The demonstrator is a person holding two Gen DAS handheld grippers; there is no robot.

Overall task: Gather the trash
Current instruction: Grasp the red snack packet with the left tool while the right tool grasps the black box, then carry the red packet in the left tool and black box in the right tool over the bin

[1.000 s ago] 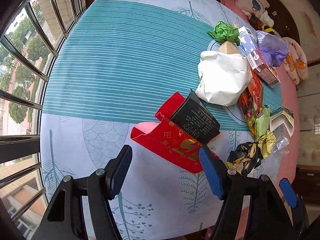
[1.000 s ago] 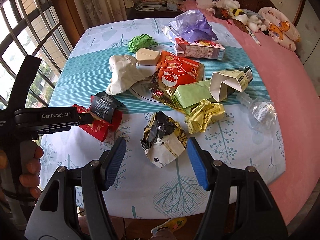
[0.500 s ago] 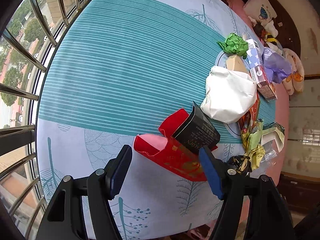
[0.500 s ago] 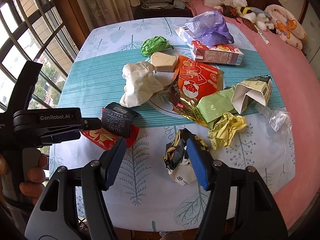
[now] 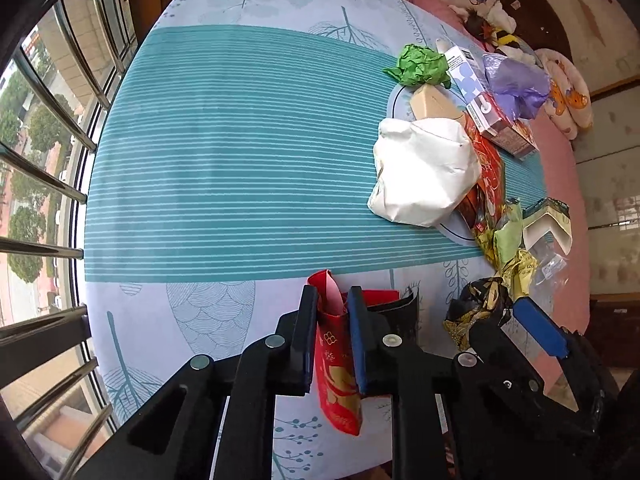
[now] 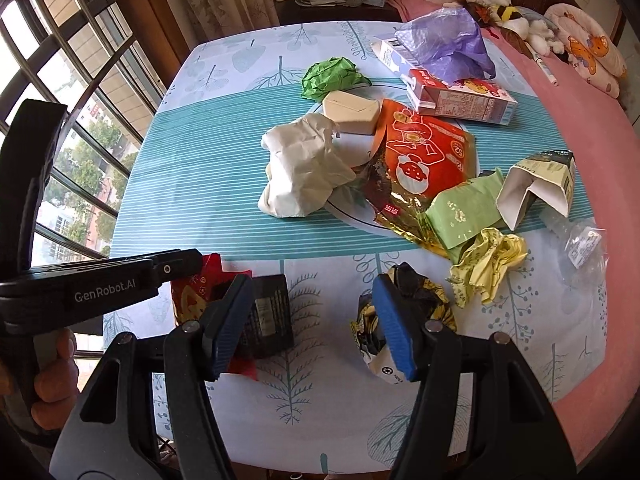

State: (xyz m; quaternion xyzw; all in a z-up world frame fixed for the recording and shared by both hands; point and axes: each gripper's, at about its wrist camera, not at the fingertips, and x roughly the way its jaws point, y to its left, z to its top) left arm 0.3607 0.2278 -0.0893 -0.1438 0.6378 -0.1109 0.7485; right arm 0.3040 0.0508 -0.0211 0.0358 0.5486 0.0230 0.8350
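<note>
My left gripper (image 5: 332,316) is shut on a red and gold packet (image 5: 337,364), which stands on edge between the blue pads at the table's near left corner. A black box (image 5: 398,312) lies just right of it. In the right wrist view the left gripper (image 6: 188,264) comes in from the left over the red packet (image 6: 190,292) and the black box (image 6: 268,316). My right gripper (image 6: 310,320) is open above the cloth. Its left pad overlaps the black box, and its right pad covers part of a crumpled black and gold wrapper (image 6: 420,300).
More trash lies across the tablecloth (image 6: 224,148): a white crumpled bag (image 6: 304,176), green paper (image 6: 332,76), a beige box (image 6: 352,110), an orange snack bag (image 6: 424,152), a purple bag (image 6: 444,44), cartons, a yellow wrapper (image 6: 488,268) and clear plastic (image 6: 580,240). Window bars stand left, a pink bed right.
My left gripper came down and shut on the red packet, lifting it on edge. The black box slid off it. My right gripper moved left, toward the black box.
</note>
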